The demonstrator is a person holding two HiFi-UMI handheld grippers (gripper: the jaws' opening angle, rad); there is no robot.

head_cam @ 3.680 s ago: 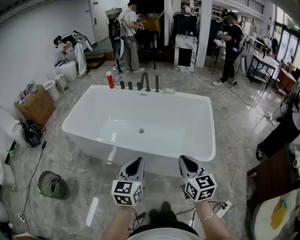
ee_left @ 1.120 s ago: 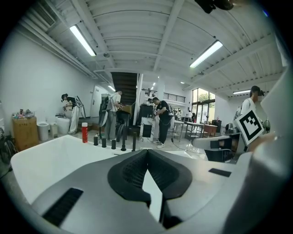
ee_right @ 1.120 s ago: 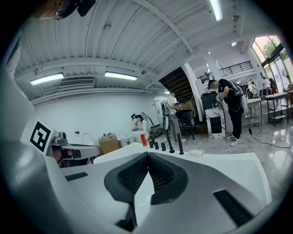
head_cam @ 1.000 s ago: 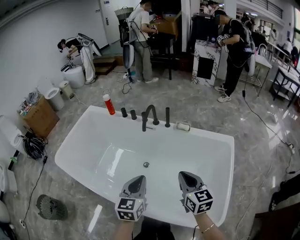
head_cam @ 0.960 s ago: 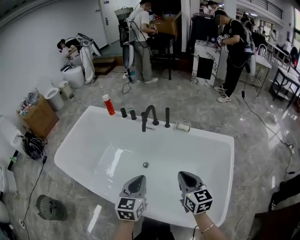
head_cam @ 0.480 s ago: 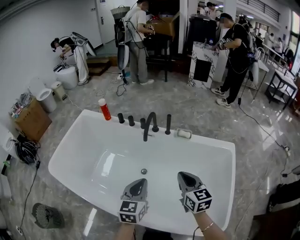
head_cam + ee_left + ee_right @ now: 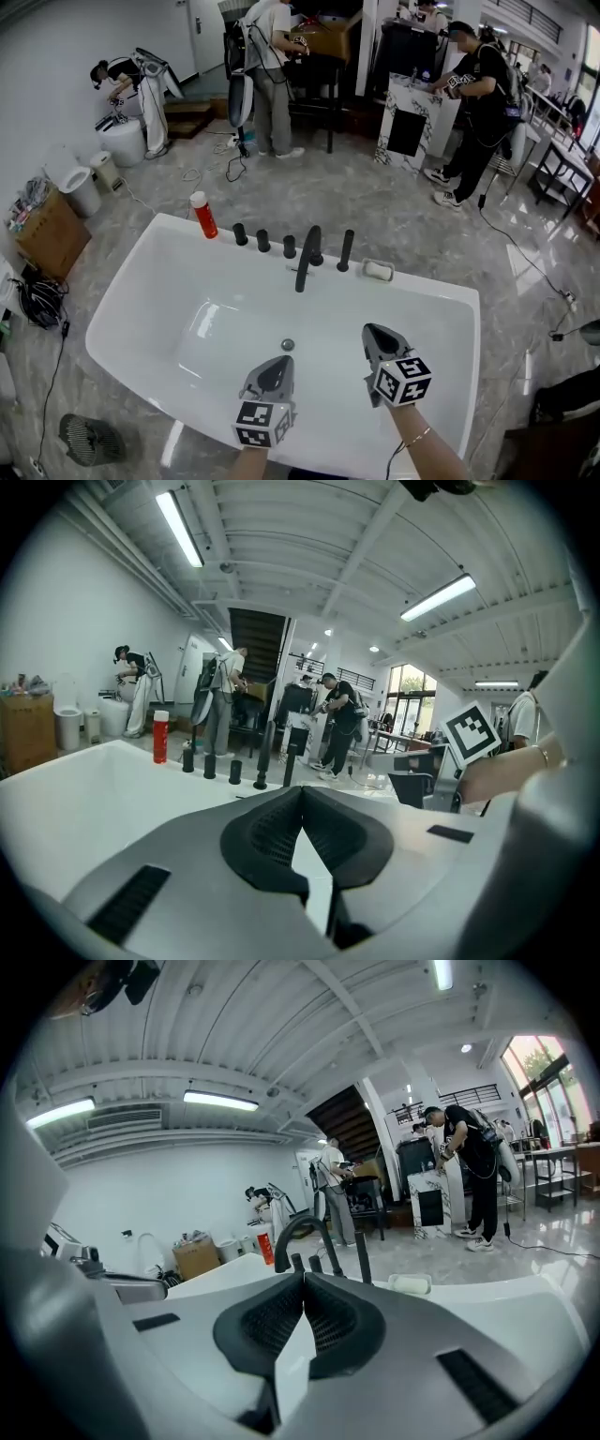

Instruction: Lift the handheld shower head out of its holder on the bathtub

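Note:
The handheld shower head [image 7: 346,250] is a slim black rod that stands upright in its holder on the far rim of the white bathtub [image 7: 122,291]. It is just right of the curved black faucet [image 7: 308,255]. It also shows as the shower head [image 7: 289,759] in the left gripper view and the shower head [image 7: 362,1254] in the right gripper view. My left gripper [image 7: 273,373] and right gripper [image 7: 376,339] hover side by side over the near half of the tub. Both the left gripper [image 7: 302,791] and the right gripper [image 7: 303,1277] have their tips together with nothing between them.
Three short black knobs [image 7: 263,241] stand left of the faucet. A red bottle [image 7: 202,215] sits at the rim's far left and a soap dish [image 7: 378,270] right of the shower head. The drain [image 7: 288,345] lies mid-tub. People stand beyond; a fan [image 7: 89,439] is on the floor.
Both grippers have moved forward over the tub toward the fixtures, and the tub and faucet have come closer in the head view. The jaws stay together.

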